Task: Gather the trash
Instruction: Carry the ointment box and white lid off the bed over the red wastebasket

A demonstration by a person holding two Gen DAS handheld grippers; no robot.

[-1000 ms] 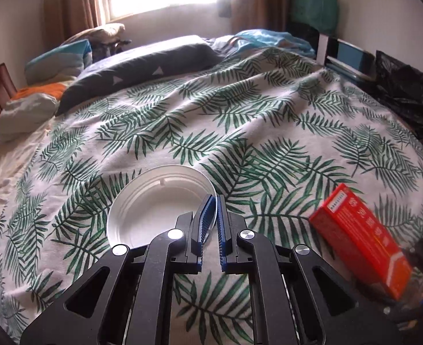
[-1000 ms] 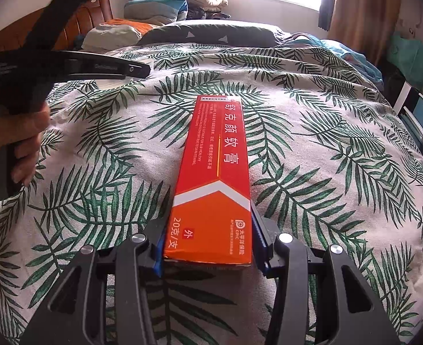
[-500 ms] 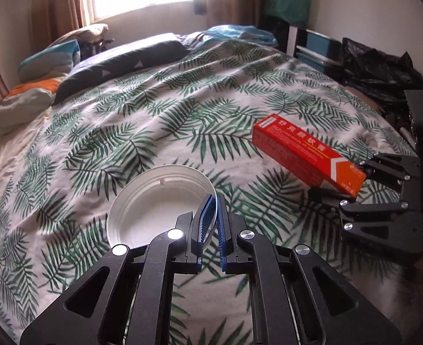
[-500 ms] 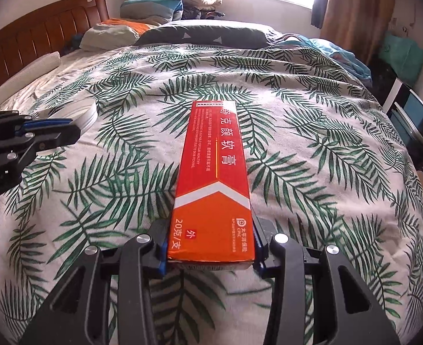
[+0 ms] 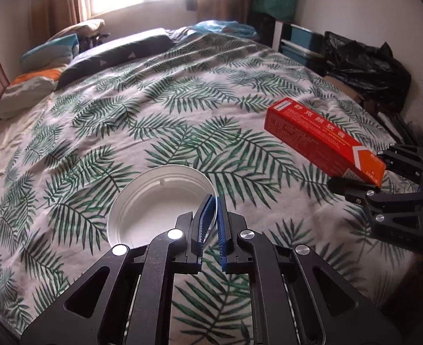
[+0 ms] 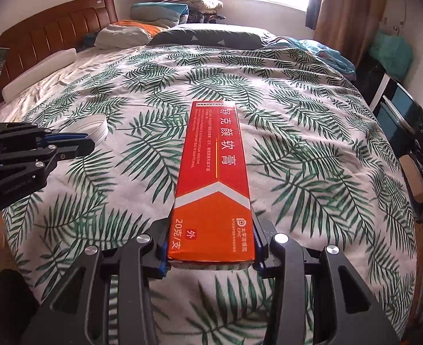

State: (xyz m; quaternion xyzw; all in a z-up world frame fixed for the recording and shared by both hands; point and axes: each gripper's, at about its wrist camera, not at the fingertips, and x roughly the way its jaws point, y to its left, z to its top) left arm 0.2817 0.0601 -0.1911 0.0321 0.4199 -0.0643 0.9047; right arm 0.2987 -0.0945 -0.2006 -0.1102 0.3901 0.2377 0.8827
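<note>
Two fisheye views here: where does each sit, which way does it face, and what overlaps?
Left wrist: sits on the left gripper, looking down across the bed toward the window; own fingers pinch a white plate; right gripper shows at the right edge.
Right wrist: sits on the right gripper, facing the headboard and pillows; own fingers clamp a red box; left gripper shows at the left.
Shared: bed, plate, box, each other's gripper.
</note>
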